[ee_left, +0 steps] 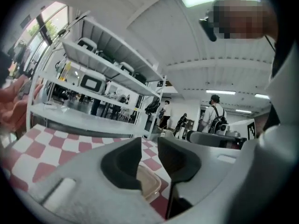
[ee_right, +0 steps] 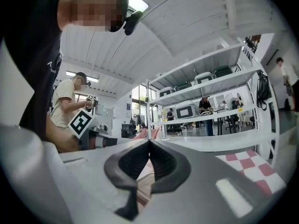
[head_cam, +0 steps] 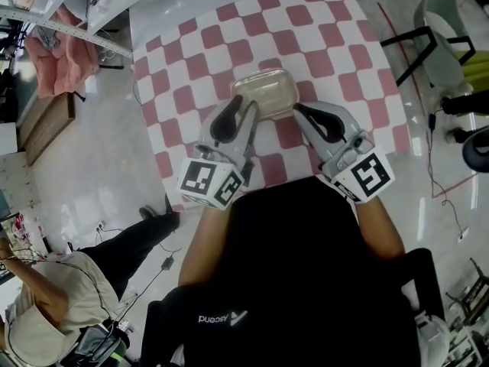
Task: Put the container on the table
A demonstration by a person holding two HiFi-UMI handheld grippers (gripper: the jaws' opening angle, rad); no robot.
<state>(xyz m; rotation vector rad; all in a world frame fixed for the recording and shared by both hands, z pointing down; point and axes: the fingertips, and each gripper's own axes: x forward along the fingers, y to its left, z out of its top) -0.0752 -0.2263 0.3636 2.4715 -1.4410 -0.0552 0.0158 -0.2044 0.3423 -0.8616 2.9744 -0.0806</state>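
Observation:
A clear lidded container (head_cam: pixel 263 90) rests on the red-and-white checked table (head_cam: pixel 191 52), just beyond both grippers. My left gripper (head_cam: pixel 246 105) hovers at the container's near left corner. Its jaws stand a narrow gap apart with nothing between them. In the left gripper view (ee_left: pixel 149 141) the container (ee_left: pixel 148 183) shows low down through that gap. My right gripper (head_cam: pixel 300 109) is at the container's near right corner. In the right gripper view (ee_right: pixel 149 142) its tips meet, and the container (ee_right: pixel 144 183) lies below them. I see nothing held between them.
A metal shelf rack (head_cam: pixel 69 21) with a pink cloth (head_cam: pixel 57 60) stands left of the table. A person (head_cam: pixel 53 297) sits on the floor at lower left. A chair (head_cam: pixel 443 44) and cables are at the right. White shelving (ee_left: pixel 107 64) rises behind the table.

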